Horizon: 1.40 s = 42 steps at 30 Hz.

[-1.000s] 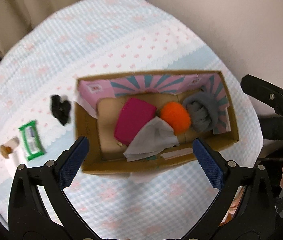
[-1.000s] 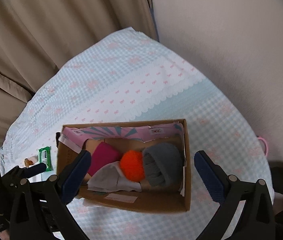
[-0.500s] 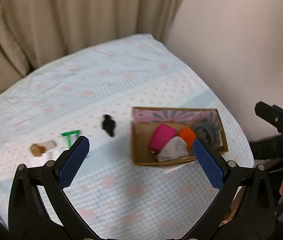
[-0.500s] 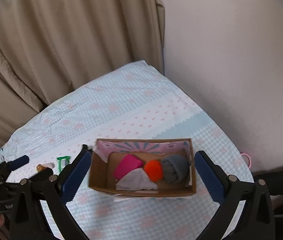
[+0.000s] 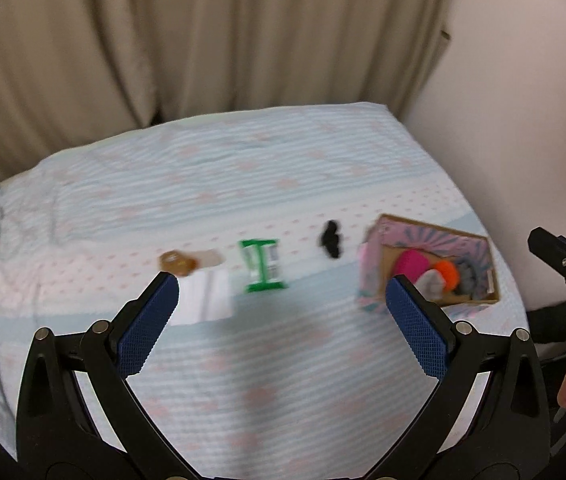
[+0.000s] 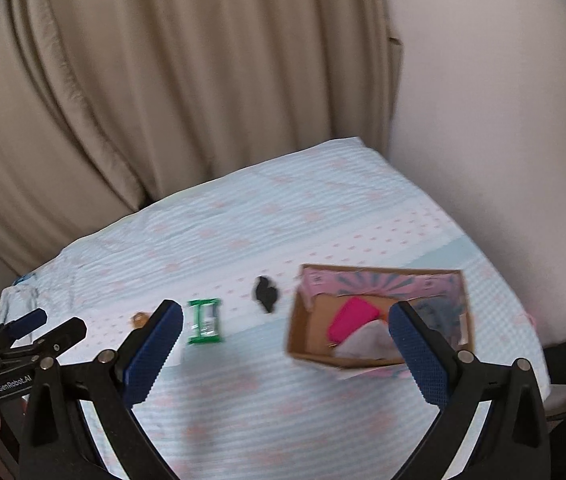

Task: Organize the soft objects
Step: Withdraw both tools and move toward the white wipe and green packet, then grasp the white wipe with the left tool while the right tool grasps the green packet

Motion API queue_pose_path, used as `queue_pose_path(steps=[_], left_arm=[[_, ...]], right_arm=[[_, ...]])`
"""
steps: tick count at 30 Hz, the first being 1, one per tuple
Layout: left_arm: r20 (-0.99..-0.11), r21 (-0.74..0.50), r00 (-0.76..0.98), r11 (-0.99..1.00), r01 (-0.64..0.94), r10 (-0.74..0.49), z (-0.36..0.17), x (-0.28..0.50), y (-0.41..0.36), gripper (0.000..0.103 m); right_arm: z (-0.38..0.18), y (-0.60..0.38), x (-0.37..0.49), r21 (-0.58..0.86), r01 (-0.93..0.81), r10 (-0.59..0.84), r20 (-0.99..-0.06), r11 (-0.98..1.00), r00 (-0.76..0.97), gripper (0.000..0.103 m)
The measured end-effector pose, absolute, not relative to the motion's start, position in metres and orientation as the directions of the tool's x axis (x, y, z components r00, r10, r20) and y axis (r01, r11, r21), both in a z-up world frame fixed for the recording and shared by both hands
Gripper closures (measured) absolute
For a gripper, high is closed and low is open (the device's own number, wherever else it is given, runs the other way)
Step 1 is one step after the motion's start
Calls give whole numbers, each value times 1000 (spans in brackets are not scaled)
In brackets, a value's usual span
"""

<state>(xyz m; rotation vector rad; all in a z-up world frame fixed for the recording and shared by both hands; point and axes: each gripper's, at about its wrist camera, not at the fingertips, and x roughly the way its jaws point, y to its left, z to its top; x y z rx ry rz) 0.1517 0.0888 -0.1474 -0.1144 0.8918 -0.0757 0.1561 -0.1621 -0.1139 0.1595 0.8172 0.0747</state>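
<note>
A cardboard box (image 5: pixel 479 300) (image 6: pixel 303 350) with a pink patterned lining stands at the right of the bed. It holds a pink pouch (image 5: pixel 407 261) (image 6: pixel 353 317), a white cloth (image 5: pixel 430 282) (image 6: pixel 367 336), an orange pom-pom (image 5: pixel 447 271) and a grey knit item (image 5: pixel 469 278) (image 6: pixel 439 312). A black soft item (image 5: pixel 331 239) (image 6: pixel 266 293) lies left of the box. My left gripper (image 5: pixel 283 288) and right gripper (image 6: pixel 286 318) are both open, empty and held high above the bed.
A green packet (image 5: pixel 262 266) (image 6: pixel 204 321), a white folded item (image 5: pixel 207 294) and a small brown object (image 5: pixel 177 263) lie left of the black item. The bedspread (image 5: pixel 243 184) is pale blue checked. Curtains (image 6: pixel 163 80) hang behind; a wall (image 6: pixel 503 120) is at the right.
Both grippers have pulled back and up from the box, so it looks much smaller. The left view has swung left, showing the loose items on the bed.
</note>
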Motion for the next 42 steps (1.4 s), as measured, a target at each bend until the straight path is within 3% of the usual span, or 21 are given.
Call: queue_pose_path(steps=[9, 20, 32, 37, 42], left_arm=[[-817, -145, 568, 989, -37, -99, -203, 135, 166, 0], [-861, -151, 501, 985, -79, -91, -317, 164, 218, 0], [-884, -155, 457, 984, -88, -98, -462, 221, 212, 0], [-890, -162, 444, 982, -99, -102, -494, 241, 209, 0], [-875, -80, 483, 994, -68, -38, -501, 255, 197, 0]], right_arm=[[-146, -84, 149, 170, -65, 171, -739, 983, 652, 0], [-231, -27, 183, 185, -96, 206, -779, 978, 592, 0], [-360, 17, 254, 158, -181, 231, -819, 971, 526, 0], [-398, 28, 278, 152, -202, 235, -838, 967, 492, 1], [-424, 39, 298, 145, -222, 236, -849, 964, 473, 1]])
